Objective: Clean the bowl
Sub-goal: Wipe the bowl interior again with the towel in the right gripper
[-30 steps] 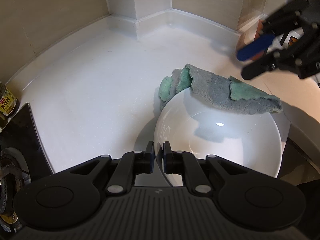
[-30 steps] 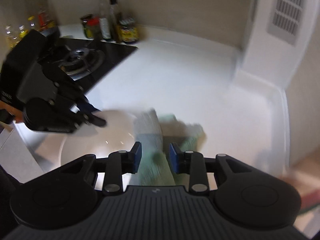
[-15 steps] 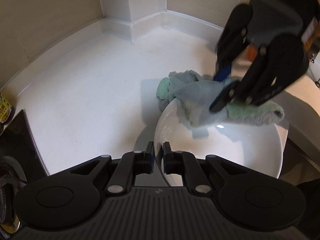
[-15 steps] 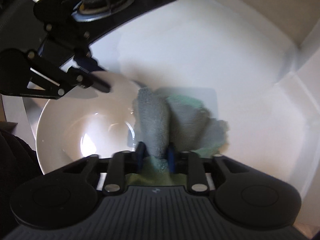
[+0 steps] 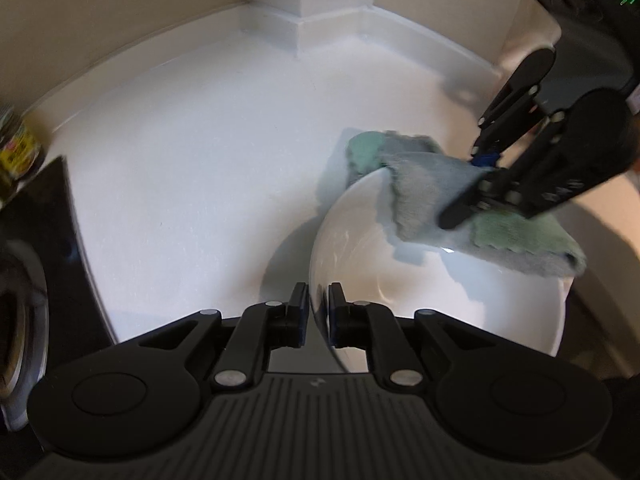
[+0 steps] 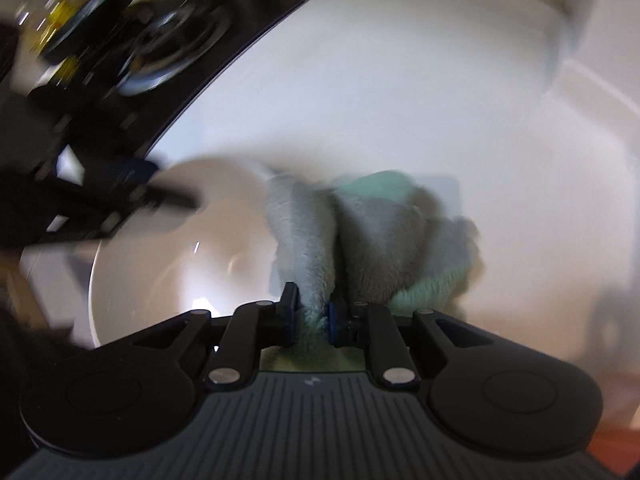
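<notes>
A white bowl (image 5: 440, 292) sits tilted on the white counter. My left gripper (image 5: 318, 312) is shut on its near rim. A grey and green cloth (image 5: 432, 196) drapes over the bowl's far rim. My right gripper (image 5: 472, 188) is shut on that cloth at the bowl's far right. In the right wrist view the right gripper (image 6: 312, 316) pinches a fold of the cloth (image 6: 360, 232), with the bowl (image 6: 180, 264) to its left and the left gripper (image 6: 176, 200) on the bowl's far rim.
A black gas hob (image 6: 168, 48) lies beyond the bowl, with bottles (image 6: 60, 8) behind it. A jar (image 5: 16, 152) stands at the left edge beside the hob corner (image 5: 48, 248). The white counter (image 5: 200, 152) meets a raised wall ledge (image 5: 304, 28).
My right gripper came down onto the cloth, shut on it and is pulling it over the bowl's rim. My left gripper has kept its hold on the bowl.
</notes>
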### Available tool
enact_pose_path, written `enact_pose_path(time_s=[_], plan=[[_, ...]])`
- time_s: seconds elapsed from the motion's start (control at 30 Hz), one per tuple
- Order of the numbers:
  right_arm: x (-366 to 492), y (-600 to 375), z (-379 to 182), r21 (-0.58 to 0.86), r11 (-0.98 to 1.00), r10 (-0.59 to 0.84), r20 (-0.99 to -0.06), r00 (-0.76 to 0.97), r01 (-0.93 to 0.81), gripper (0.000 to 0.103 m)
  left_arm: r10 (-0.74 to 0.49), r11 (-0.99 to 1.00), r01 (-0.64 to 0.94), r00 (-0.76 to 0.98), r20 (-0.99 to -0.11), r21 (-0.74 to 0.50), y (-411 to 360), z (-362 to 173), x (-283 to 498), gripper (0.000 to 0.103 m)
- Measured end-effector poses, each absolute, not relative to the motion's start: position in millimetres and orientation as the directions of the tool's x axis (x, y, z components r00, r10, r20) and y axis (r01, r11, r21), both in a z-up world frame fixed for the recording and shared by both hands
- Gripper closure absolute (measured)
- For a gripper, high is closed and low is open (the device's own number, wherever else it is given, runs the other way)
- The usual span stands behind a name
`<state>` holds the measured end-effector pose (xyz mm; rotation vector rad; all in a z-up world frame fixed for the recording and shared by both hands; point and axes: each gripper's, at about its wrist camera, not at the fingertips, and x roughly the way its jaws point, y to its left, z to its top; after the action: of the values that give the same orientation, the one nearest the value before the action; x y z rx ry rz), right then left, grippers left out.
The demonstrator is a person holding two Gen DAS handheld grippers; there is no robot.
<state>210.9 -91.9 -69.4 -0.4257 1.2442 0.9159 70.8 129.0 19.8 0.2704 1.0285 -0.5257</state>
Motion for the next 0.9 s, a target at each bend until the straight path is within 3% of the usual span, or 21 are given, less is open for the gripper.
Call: enact_pose_path(time_s=[0.17, 0.3, 0.43, 0.7, 0.9], plan=[[205, -59, -66, -0.005, 0.382, 0.167, -0.983, 0.074, -0.924, 0.083, -0.305, 0.742, 0.670, 0.370, -0.878, 0.025, 118, 20, 84, 0.093], [208, -43, -64, -0.089, 0.286, 0.167, -0.976, 0.141, -0.954, 0.081, -0.299, 0.697, 0.715, 0.364, -0.882, 0.058, 115, 20, 93, 0.092], [224, -37, -60, -0.026, 0.344, 0.289, -0.948, 0.133, -0.939, 0.083, -0.326, 0.714, 0.700, 0.368, -0.871, 0.028, 115, 19, 95, 0.093], [216, -64, -58, 0.071, 0.554, 0.364, -0.917, 0.165, -0.829, 0.089, -0.301, 0.892, 0.443, 0.427, -0.853, -0.093, 138, 13, 75, 0.092], [191, -81, -61, 0.121, 0.569, 0.339, -0.936, 0.098, -0.813, 0.088, -0.332, 0.844, 0.530, 0.387, -0.860, -0.087, 135, 7, 95, 0.091]])
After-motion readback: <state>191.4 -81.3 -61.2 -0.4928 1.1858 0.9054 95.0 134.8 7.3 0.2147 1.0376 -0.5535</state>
